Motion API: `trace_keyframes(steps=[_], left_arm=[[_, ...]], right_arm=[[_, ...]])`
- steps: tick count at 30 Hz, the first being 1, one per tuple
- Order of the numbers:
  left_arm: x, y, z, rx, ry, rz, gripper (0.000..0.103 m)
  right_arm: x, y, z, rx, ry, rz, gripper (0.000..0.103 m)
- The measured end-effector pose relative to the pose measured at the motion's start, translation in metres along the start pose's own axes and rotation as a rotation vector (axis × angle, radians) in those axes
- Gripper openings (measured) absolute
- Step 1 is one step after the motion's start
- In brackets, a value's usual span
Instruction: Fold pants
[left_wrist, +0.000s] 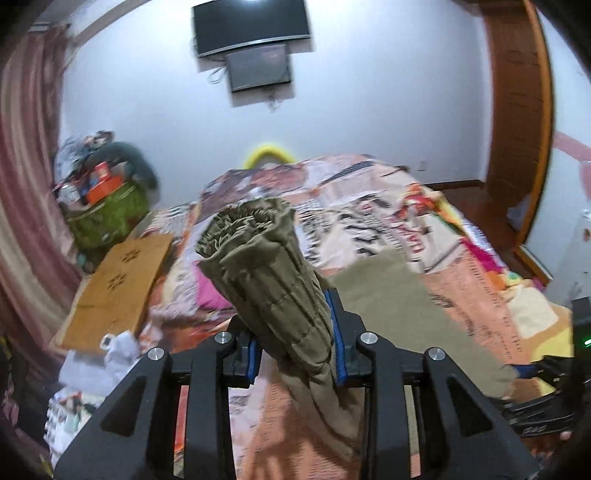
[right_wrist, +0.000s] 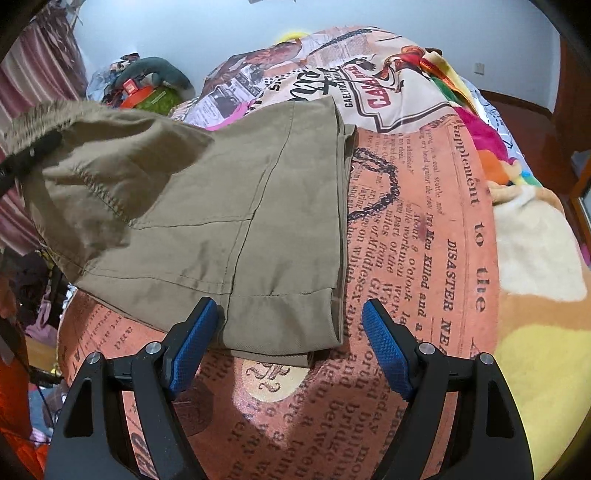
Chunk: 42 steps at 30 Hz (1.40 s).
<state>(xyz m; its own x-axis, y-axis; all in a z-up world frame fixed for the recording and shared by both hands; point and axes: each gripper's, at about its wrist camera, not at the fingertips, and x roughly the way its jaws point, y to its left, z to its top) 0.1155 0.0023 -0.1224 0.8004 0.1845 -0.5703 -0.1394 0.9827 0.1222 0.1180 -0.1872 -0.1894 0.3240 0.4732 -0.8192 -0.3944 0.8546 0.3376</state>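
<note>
The left gripper (left_wrist: 295, 339) is clamped on the gathered elastic waistband of the khaki pants (left_wrist: 258, 266), its blue pads (left_wrist: 338, 343) pressing the bunched cloth from both sides. The waistband sticks out past the fingertips, lifted clear of the bedspread (left_wrist: 461, 266), and the rest of the fabric hangs from the grip and trails off to the right onto the bed.

The right gripper (right_wrist: 290, 332) stands wide apart and holds nothing. Its blue pads (right_wrist: 192, 347) hover just above the bed, either side of the hemmed leg end of the pants (right_wrist: 221, 206); the left pad sits at the edge of the hem, though contact cannot be judged, and the right pad is over bare newsprint-patterned bedspread (right_wrist: 424, 240). From there the legs lie flat, doubled over each other, while the waist end rises at upper left where the other gripper's black finger holds it
</note>
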Motion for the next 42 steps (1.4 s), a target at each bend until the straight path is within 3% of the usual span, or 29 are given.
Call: trace_keyframes(steps=[9,15,18,25,27,29,31,37,42], left_arm=[[0.009,-0.044,0.027,0.019,0.047,-0.227,0.029],[0.028,-0.063,0.024,0.012,0.169,-0.391,0.028],[0.035,-0.069,0.018,0.011,0.224,-0.438,0.028],[0.039,-0.084,0.008,0.063,0.276,-0.471,0.030],[0.038,-0.085,0.007,0.074,0.282,-0.480,0.039],[0.035,-0.084,0.007,0.065,0.288,-0.515,0.055],[0.034,-0.083,0.008,0.060,0.286,-0.523,0.062],[0.039,-0.063,0.011,0.016,0.281,-0.494,0.069],[0.058,-0.035,0.016,-0.025,0.283,-0.385,0.076]], right_arm=[[-0.001,-0.002,-0.002,0.003,-0.013,0.015,0.078],[0.000,-0.003,-0.002,0.005,-0.017,0.025,0.079],[0.001,-0.004,-0.002,0.003,-0.017,0.028,0.079],[0.001,-0.004,-0.001,0.001,-0.017,0.029,0.079],[0.001,-0.004,-0.001,0.001,-0.016,0.028,0.079],[0.001,-0.004,-0.001,0.002,-0.016,0.028,0.079],[0.001,-0.004,-0.001,0.002,-0.016,0.027,0.079],[0.002,-0.005,0.000,0.002,-0.015,0.026,0.079],[0.002,-0.005,0.001,0.005,-0.016,0.025,0.079]])
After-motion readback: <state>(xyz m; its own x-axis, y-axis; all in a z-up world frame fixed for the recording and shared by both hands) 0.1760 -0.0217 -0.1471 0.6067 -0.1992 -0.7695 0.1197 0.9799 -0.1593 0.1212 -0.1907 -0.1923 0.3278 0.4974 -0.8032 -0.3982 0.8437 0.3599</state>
